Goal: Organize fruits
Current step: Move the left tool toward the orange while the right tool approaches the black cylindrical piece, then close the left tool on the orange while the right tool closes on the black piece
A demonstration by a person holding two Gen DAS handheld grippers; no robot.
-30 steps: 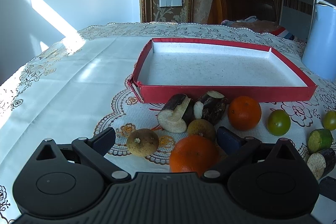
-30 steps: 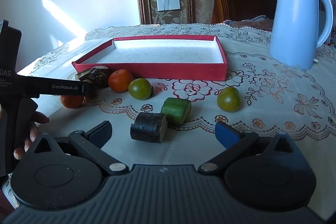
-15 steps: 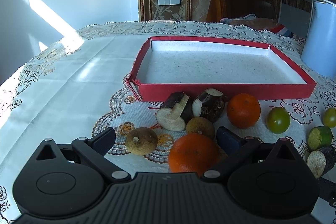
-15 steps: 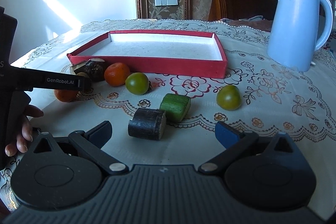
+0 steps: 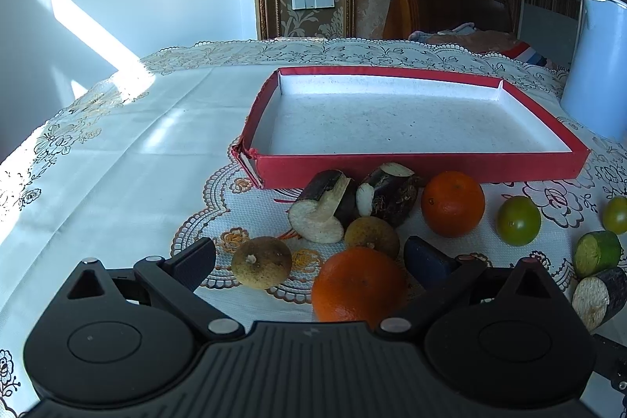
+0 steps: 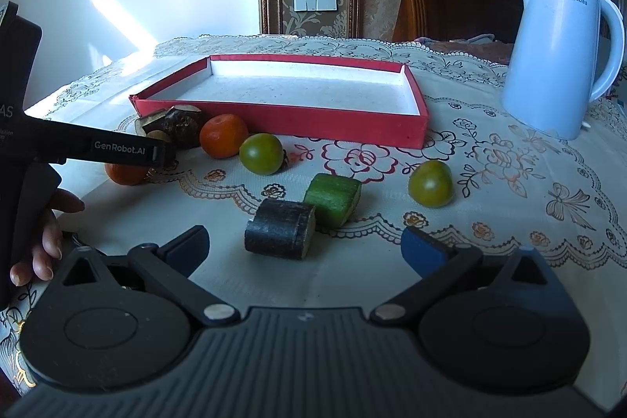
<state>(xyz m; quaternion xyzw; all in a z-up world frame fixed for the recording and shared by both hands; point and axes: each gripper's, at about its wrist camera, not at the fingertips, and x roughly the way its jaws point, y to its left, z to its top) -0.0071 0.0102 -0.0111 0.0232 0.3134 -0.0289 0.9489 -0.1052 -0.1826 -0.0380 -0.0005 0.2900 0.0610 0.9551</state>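
- Judging from the left wrist view, the first pick was being lined up: the left claw (image 5: 309, 257) was spread wide and empty, with the near orange (image 5: 357, 285) resting on the tabletop (image 5: 117, 183) between its fingers. Closing on that round, glossy fruit would be called for next, then a lift into the bare red tray (image 5: 423, 169).
- In the right wrist view, the right claw (image 6: 303, 243) was likewise released and empty, held low before a dark cut piece (image 6: 280, 234) touching a green one (image 6: 333, 199).
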